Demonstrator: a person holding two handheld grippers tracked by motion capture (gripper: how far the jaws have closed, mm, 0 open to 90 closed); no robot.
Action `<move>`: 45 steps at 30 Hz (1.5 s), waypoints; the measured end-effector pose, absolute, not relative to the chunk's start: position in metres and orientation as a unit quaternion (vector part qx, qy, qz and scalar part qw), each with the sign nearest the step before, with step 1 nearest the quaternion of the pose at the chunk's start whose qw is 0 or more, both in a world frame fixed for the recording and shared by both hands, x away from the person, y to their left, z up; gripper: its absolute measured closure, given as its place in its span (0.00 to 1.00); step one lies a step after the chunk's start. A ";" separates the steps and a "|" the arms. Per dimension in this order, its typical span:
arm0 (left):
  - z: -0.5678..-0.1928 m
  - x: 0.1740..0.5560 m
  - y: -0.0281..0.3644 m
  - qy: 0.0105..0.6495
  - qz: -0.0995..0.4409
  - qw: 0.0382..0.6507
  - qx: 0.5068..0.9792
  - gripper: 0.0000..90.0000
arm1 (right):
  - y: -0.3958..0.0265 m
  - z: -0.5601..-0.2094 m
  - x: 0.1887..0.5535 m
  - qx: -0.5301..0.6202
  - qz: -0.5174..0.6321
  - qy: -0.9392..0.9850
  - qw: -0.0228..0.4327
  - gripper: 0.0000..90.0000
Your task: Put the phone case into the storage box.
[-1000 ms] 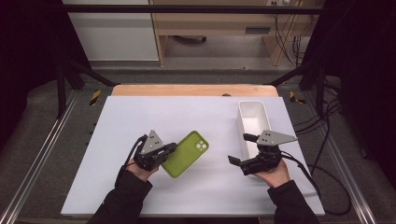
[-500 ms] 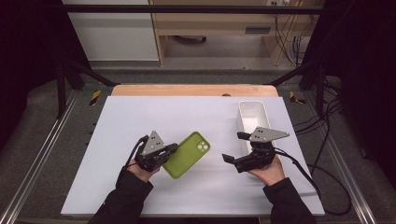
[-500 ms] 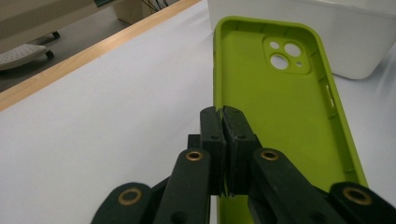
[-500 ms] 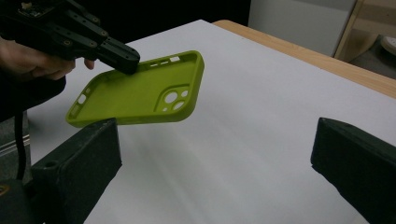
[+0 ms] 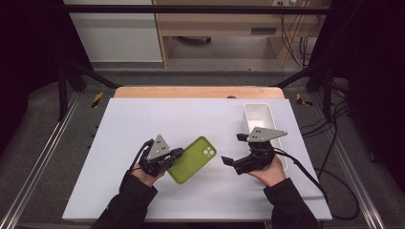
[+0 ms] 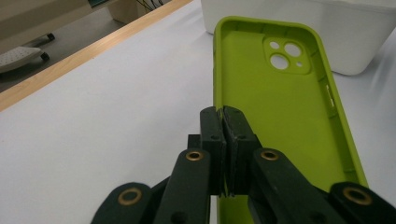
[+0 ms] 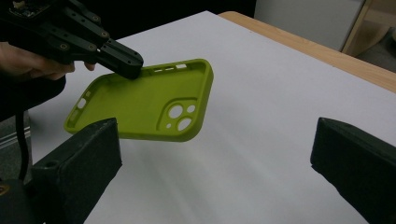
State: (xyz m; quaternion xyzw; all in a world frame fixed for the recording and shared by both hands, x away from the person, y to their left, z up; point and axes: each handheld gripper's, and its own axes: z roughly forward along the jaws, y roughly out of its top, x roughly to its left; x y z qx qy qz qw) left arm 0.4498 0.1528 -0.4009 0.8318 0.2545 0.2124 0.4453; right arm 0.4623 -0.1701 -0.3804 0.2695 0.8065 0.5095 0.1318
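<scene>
A lime-green phone case (image 5: 193, 159) (image 6: 280, 102) (image 7: 140, 102) faces hollow side up, with its camera cut-out at the far end. It hangs tilted just above the white table (image 5: 143, 124). My left gripper (image 5: 177, 152) (image 6: 223, 112) is shut on the rim of one long side, and it also appears in the right gripper view as the left gripper (image 7: 126, 63). My right gripper (image 5: 231, 149) (image 7: 212, 140) stands open a short way to the case's right. Its jaws are wide apart, point at the case and hold nothing.
A narrow white bin (image 5: 258, 106) (image 6: 327, 28) stands at the right of the table, just behind my right hand. A wooden strip (image 5: 191, 92) runs along the table's far edge. Cables trail off the right side.
My right gripper has moved left, away from the white bin and closer to the case. The left gripper and the case have stayed put.
</scene>
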 end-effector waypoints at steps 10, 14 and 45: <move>-0.402 0.448 0.150 0.245 0.211 0.443 0.836 0.97 | -0.162 -0.374 0.466 0.266 0.493 0.819 0.127 0.03; -0.402 0.447 0.148 0.241 0.212 0.442 0.838 0.97 | -0.157 -0.373 0.468 0.263 0.484 0.826 0.124 0.03; -0.402 0.440 0.137 0.221 0.213 0.441 0.843 0.97 | -0.135 -0.372 0.479 0.265 0.450 0.847 0.098 0.08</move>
